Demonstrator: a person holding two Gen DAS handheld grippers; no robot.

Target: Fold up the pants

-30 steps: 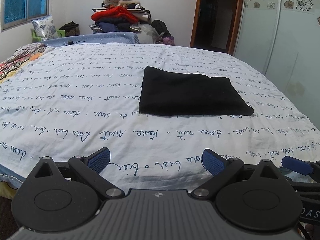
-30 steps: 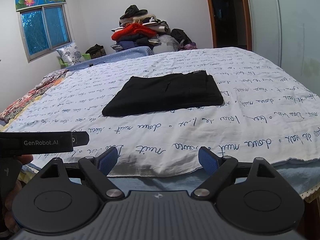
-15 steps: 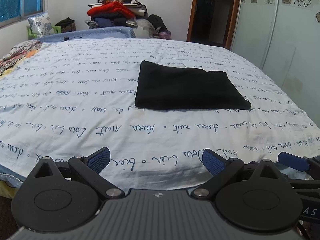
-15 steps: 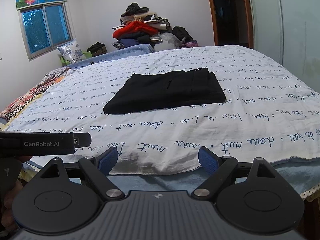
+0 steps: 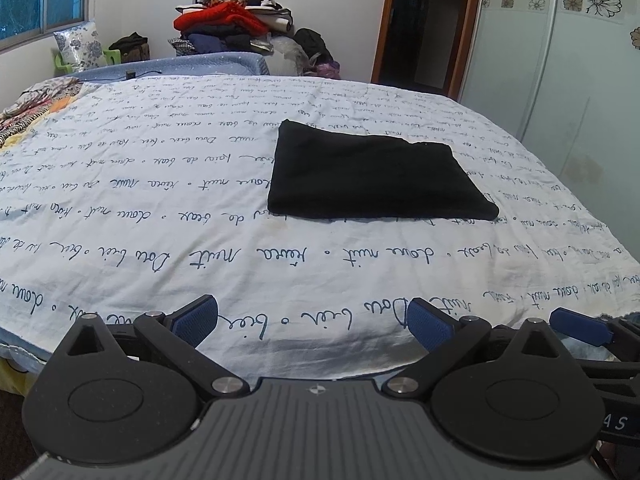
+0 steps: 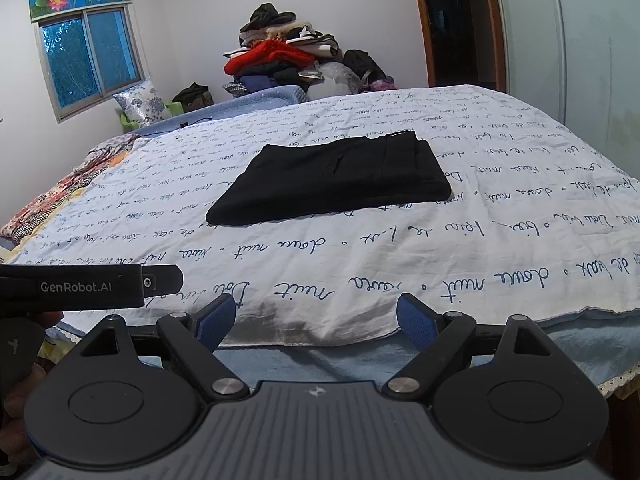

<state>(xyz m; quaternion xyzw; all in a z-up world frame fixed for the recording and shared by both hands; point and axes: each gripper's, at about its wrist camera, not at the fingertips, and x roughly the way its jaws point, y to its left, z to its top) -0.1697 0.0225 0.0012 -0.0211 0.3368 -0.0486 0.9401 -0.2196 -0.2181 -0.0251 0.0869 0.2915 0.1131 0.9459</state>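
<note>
Hovering at the near edge of the bed, the left gripper has its two blue-padded fingers spread wide and released, with nothing between them but the draped sheet below. The right gripper hangs just beside it, jaws likewise parted and holding nothing; one of its blue pads pokes into the left wrist view at the right, and the left gripper's black body marked GenRobot.AI shows at the left of the right wrist view.

Beyond both, the white bedsheet printed with blue cursive writing covers the mattress and falls over the near edge. Well apart from the grippers, near the middle of the bed, the black pants folded into a flat rectangle lie on the sheet, touching neither gripper.

Farther off, a tall heap of mixed clothes with a red garment in it stands against the far wall. A floral cushion sits under the blue-glazed window at far left, and a dark doorway with a brown wooden frame opens at far right.
</note>
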